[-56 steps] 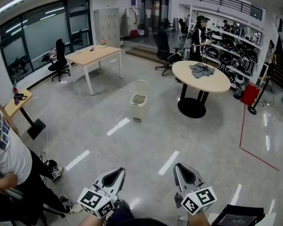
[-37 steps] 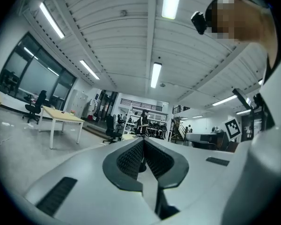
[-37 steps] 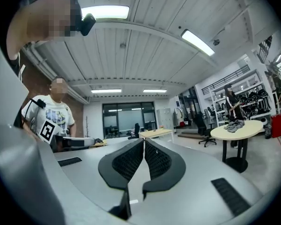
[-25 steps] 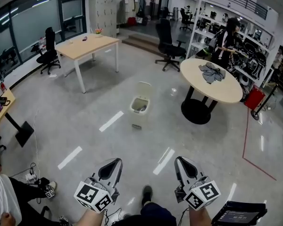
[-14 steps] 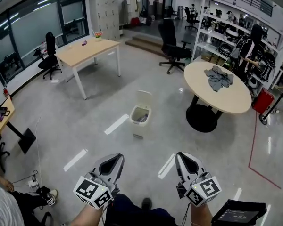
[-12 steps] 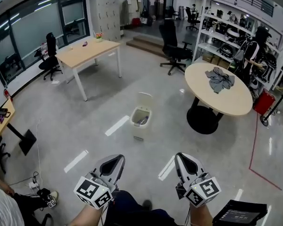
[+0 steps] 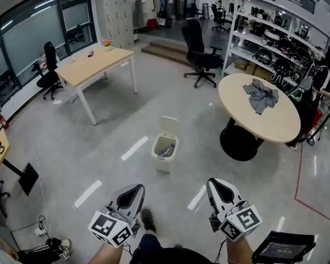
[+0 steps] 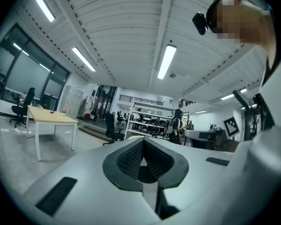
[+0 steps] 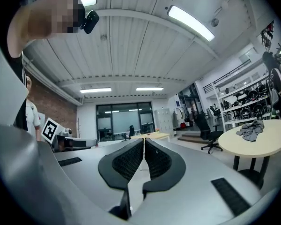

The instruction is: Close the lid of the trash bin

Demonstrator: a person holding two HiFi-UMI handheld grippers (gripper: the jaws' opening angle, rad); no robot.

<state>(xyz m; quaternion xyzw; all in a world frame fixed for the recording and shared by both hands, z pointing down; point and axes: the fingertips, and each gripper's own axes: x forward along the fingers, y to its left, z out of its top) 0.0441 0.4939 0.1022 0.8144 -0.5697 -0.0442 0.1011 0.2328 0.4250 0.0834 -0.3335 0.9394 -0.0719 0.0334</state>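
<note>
A small cream trash bin [image 7: 165,148] stands on the grey floor ahead of me, its lid [image 7: 169,126] tipped up at the back and some rubbish showing inside. My left gripper [image 7: 133,190] and right gripper [image 7: 216,187] hang low in the head view, well short of the bin, one on each side. In both gripper views the jaws meet at the tips with nothing between them: left gripper [image 8: 143,139], right gripper [image 9: 144,140]. The bin does not appear in either gripper view.
A round table [image 7: 258,108] with grey cloth on it stands right of the bin. A rectangular wooden table [image 7: 94,66] is at the far left, office chairs [image 7: 198,51] behind. White floor stripes [image 7: 135,147] lie near the bin. A person's shoe [image 7: 147,220] shows between the grippers.
I have walked toward the bin: it sits larger and closer in the head view. Both grippers have kept their pose, shut. The person at my left has slipped almost out of view.
</note>
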